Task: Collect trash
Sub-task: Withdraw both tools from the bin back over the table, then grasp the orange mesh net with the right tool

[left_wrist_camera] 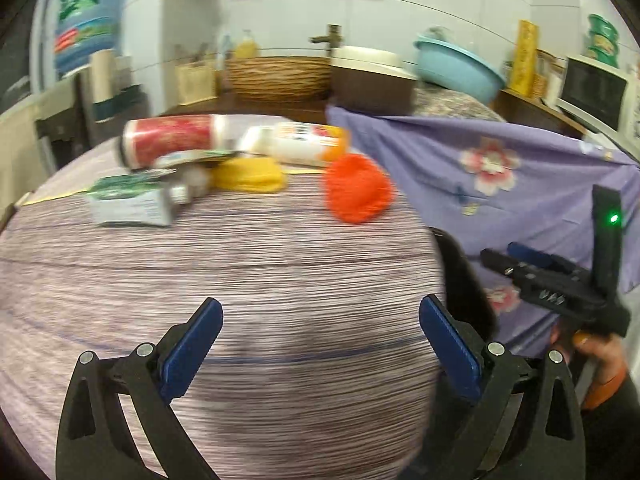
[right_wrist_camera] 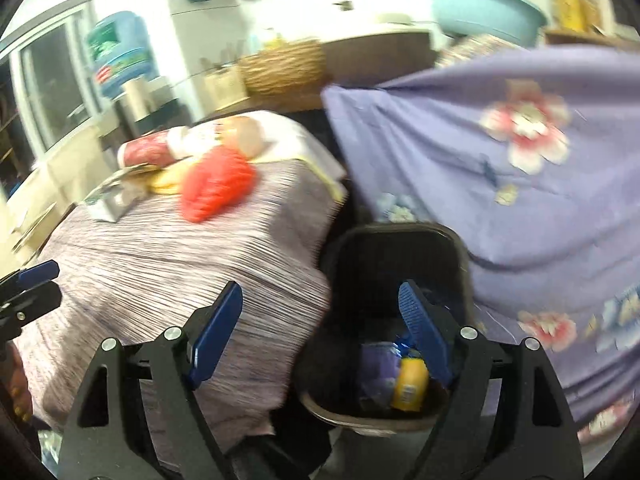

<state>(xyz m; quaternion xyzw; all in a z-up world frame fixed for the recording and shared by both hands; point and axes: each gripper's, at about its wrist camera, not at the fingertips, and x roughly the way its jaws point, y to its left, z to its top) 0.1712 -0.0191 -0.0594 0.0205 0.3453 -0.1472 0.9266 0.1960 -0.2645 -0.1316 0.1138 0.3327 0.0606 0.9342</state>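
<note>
Trash lies at the far side of a table with a striped purple cloth [left_wrist_camera: 240, 288]: an orange crumpled wad [left_wrist_camera: 357, 188], a yellow wad [left_wrist_camera: 250, 174], a red canister [left_wrist_camera: 172, 140], a white bottle [left_wrist_camera: 304, 142] and a green-white carton [left_wrist_camera: 130, 200]. My left gripper [left_wrist_camera: 320, 344] is open and empty above the cloth. My right gripper [right_wrist_camera: 320, 332] is open and empty over the table's edge and a black bin [right_wrist_camera: 394, 280], which holds a yellow can [right_wrist_camera: 410, 384] and purple wrappers. The orange wad also shows in the right wrist view [right_wrist_camera: 216, 184].
A purple floral cloth [left_wrist_camera: 500, 176] drapes over furniture right of the table. The bin [left_wrist_camera: 464, 280] stands in the gap between them. A counter behind holds a wicker basket [left_wrist_camera: 280, 78], a blue basin [left_wrist_camera: 460, 68] and a microwave [left_wrist_camera: 592, 92].
</note>
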